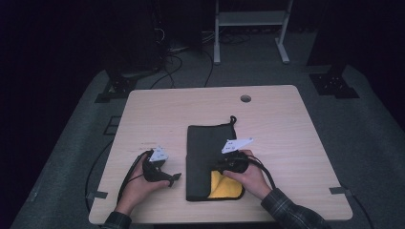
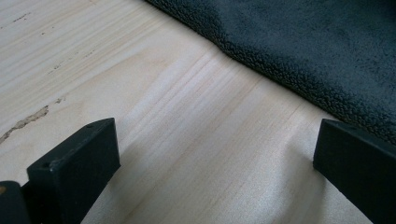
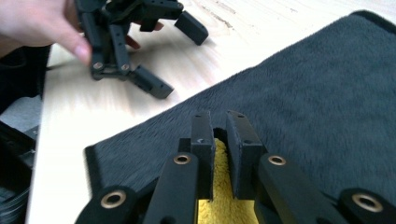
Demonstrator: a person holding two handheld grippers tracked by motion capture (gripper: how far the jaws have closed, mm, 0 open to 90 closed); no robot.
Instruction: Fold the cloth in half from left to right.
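A dark grey cloth [image 1: 205,143] with a yellow underside [image 1: 222,186] lies flat in the middle of the wooden table [image 1: 286,129]. My right gripper [image 1: 218,168] sits over the cloth's near right corner; in the right gripper view its jaws [image 3: 220,128] are pinched together on a fold of the cloth [image 3: 303,93], with yellow showing between them. My left gripper [image 1: 172,179] rests on the bare wood just left of the cloth. Its jaws [image 2: 215,144] stand wide apart with nothing between them, and the cloth's edge [image 2: 303,51] runs beyond them.
A round cable hole [image 1: 245,98] sits near the table's far edge. The cloth has a small loop [image 1: 232,119] at its far right corner. Cables trail off the table's left side. A white frame [image 1: 250,28] stands on the dark floor behind.
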